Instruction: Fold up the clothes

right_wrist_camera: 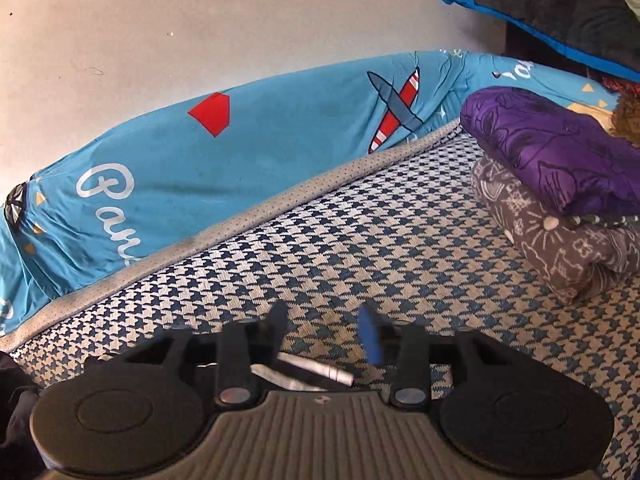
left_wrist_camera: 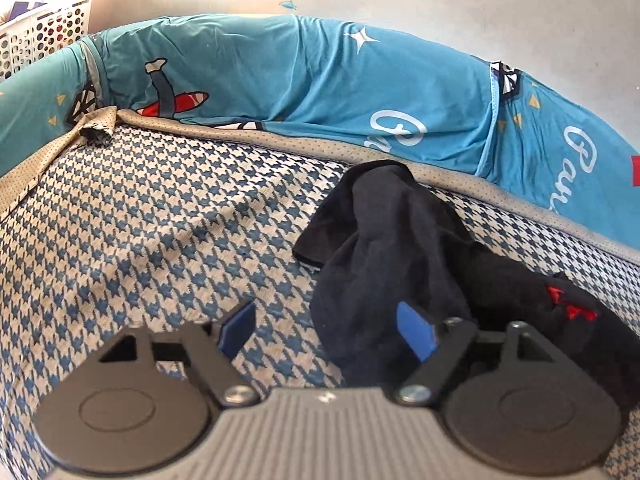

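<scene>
While the black garment (left_wrist_camera: pixel 384 256) lies crumpled at lower right of the left view on the houndstooth mattress (left_wrist_camera: pixel 160 220), both the left gripper (left_wrist_camera: pixel 326 330) and right gripper (right_wrist_camera: pixel 324 330) gape empty, so each should probably pinch a separate edge before spreading it flat.

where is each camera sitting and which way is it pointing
Left wrist view: sits on the left gripper, angled down at the checked mat and a crumpled black garment; only its open fingers show.
Right wrist view: sits on the right gripper, angled down across the mat toward folded clothes; only its open, empty fingers show.
Shared: the mat, the blue printed sheet behind it, the pale wall.
</scene>
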